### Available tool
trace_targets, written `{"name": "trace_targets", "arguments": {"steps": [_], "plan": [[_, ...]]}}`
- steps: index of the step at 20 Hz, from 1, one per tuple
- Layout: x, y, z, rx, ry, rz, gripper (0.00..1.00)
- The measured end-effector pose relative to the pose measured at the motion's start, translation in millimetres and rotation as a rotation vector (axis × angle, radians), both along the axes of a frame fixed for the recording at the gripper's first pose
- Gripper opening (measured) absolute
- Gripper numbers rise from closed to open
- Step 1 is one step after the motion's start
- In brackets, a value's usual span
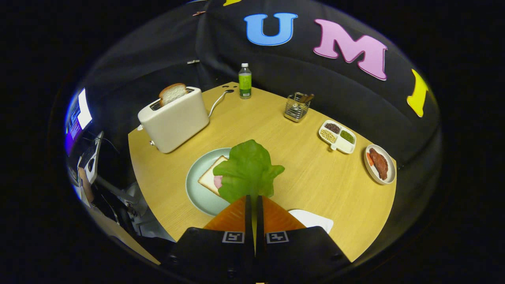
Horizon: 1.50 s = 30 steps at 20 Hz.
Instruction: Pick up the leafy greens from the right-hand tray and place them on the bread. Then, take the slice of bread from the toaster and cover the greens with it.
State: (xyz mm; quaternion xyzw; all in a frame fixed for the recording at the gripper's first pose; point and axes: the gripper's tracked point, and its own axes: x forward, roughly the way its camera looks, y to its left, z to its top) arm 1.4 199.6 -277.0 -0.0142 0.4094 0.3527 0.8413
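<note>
Lettuce (248,169) hangs at centre frame, pinched by its stem in the closed jaws of the gripper (254,199), over the bread (210,177) on the plate (196,188). Lower it until the leaf lies flat and centred on that slice, then release. Toaster bread (172,93), upper left, comes next.

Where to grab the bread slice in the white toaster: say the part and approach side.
Grip the crust end of the tan bread slice standing above the slot of the white toaster, coming from above, fingers on its flat faces. The hand-held gripper is shut on the green lettuce leaf.
</note>
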Motion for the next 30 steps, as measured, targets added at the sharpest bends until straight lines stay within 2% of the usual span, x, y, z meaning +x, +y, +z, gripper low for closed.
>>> {"name": "trace_targets", "arguments": {"steps": [9, 11, 12, 14, 15, 16, 18, 25, 28, 30], "plan": [[7, 75, -24, -0.039, 0.053, 0.075, 0.06], [10, 77, -41, -0.079, 0.049, 0.064, 0.13], [12, 80, -45, -0.085, 0.049, 0.056, 0.2], [15, 85, -44, -0.079, 0.031, 0.048, 0.67], [17, 83, -41, -0.08, 0.012, 0.043, 0.87], [18, 81, -37, -0.075, -0.005, 0.039, 0.91], [23, 79, -23, -0.052, -0.048, 0.022, 0.92], [46, 74, 81, 0.106, -0.223, -0.084, 0.92], [50, 95, 135, 0.193, -0.287, -0.084, 0.92], [48, 124, 161, 0.27, -0.28, -0.072, 0.93]]}}
